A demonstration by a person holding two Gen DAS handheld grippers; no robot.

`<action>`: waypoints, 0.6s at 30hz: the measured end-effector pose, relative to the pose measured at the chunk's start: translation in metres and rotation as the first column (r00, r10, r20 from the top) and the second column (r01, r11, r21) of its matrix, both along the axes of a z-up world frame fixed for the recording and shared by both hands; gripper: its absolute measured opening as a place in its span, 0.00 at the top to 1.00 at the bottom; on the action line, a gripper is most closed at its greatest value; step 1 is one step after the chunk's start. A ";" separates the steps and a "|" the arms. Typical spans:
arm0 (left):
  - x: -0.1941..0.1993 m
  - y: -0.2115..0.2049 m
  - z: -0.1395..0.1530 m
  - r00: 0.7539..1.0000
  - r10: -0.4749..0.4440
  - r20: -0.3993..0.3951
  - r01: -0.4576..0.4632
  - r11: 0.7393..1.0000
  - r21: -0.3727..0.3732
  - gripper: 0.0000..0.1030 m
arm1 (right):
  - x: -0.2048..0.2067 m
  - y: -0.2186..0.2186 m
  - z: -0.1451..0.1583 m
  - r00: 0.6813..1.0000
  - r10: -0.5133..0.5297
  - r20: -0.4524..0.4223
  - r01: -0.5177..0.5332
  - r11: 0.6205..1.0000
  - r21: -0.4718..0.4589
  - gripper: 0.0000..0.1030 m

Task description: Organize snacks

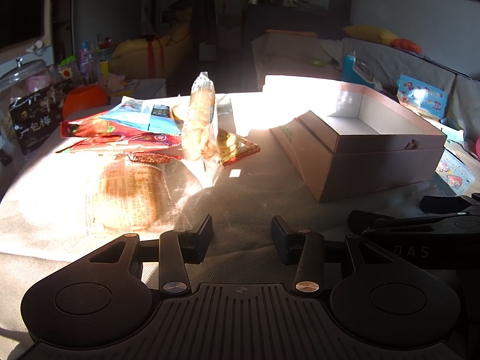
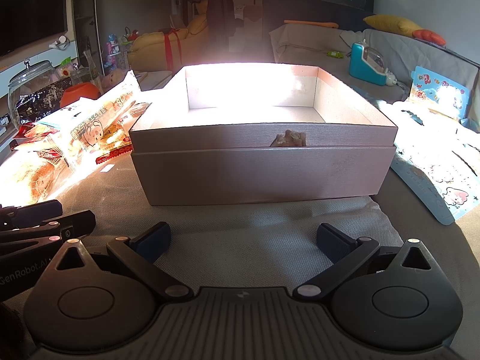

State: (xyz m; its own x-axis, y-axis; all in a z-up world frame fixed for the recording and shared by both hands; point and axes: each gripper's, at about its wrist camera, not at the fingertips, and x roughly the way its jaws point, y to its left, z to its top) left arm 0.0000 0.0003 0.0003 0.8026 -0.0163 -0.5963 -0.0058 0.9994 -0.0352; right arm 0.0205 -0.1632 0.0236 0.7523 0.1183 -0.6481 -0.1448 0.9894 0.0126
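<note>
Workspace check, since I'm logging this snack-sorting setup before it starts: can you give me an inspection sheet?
Surface: pale cloth-covered table, half in harsh sunlight.
Job's things: snack packets piled left; pink box open, looks empty.
Clutter: sticker sheets right of box; glass jar far left.
Grippers: left tool and right tool both open, holding nothing.
Cables: nothing seen.
Surroundings: living room, sofa, yellow cushion.
</note>
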 end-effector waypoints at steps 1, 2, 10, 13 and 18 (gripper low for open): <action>0.000 0.000 0.000 1.000 0.000 0.000 0.000 1.000 0.001 0.53 | 0.000 0.000 0.000 1.000 0.000 0.000 0.000 1.000 0.000 0.00; 0.000 0.000 0.000 1.000 0.000 0.000 0.000 1.000 0.000 0.53 | 0.000 0.000 0.000 1.000 0.000 0.000 0.000 1.000 0.000 0.00; -0.001 0.000 0.001 1.000 -0.010 -0.001 0.010 1.000 -0.006 0.53 | 0.002 0.000 0.004 0.999 0.025 -0.045 -0.025 1.000 -0.001 0.00; 0.001 0.005 0.007 0.996 -0.080 -0.037 0.080 0.997 0.013 0.53 | 0.015 -0.001 0.011 0.987 0.068 -0.144 -0.070 0.998 -0.010 0.00; -0.004 0.042 0.035 0.995 -0.097 -0.025 0.095 0.993 -0.065 0.54 | 0.006 -0.004 0.009 0.986 0.108 -0.124 -0.112 0.993 -0.022 0.00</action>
